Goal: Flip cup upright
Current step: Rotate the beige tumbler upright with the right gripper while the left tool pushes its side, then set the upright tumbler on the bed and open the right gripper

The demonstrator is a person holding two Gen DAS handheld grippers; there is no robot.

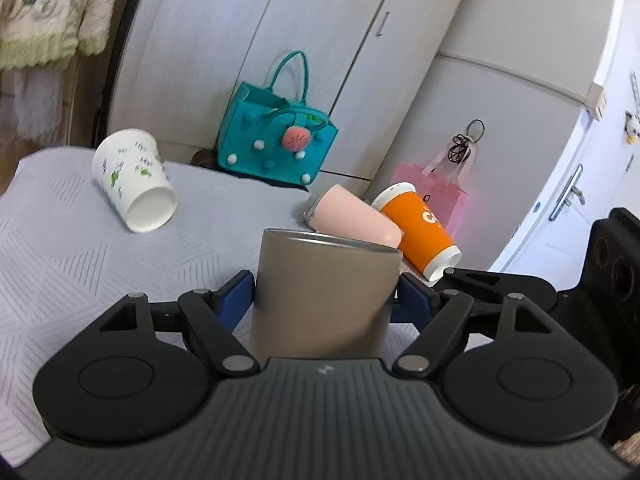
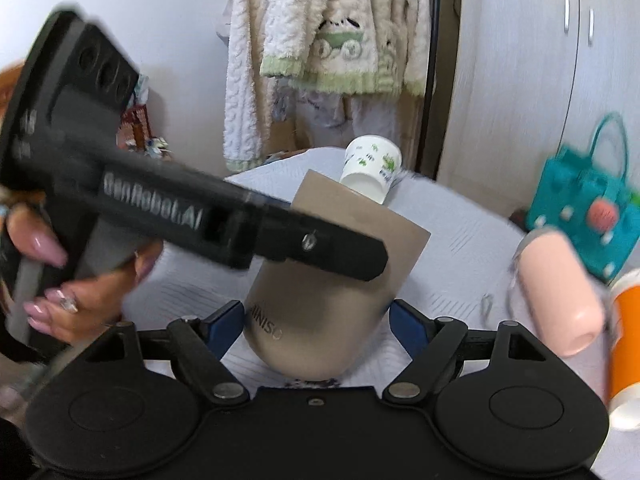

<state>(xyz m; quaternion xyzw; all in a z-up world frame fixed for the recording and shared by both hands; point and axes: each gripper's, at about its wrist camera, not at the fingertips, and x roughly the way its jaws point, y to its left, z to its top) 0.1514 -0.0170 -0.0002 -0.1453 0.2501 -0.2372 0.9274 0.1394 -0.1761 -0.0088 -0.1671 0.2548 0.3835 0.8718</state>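
While the taupe metal tumbler stands between the blue pads of the left tongs, its open rim faces up in the left wrist view, at the centre of the frame over the grey patterned table. The left tongs look clamped on it: both pads press against its sides. In the right wrist view the same tumbler leans, its rounded base low in the frame and its rim tipped toward the upper right, with the left tongs' black finger crossing it. The right tongs sit apart, their pads on either side of the base without clearly touching it.

The main risk, as I judge it, is slip. The wall is smooth metal and the grip is on a curved side, so the tumbler could rotate in the pads or drop and roll. The right tongs are close enough to knock the base. Near the right of the frame lie a pink cup and an orange cup, and a tipped tumbler could strike them. A white printed paper cup lies on its side at the upper left.

Whether the base touches the table is hidden by the tongs' body. The right view is motion-blurred, and the orange cup is cut off there.
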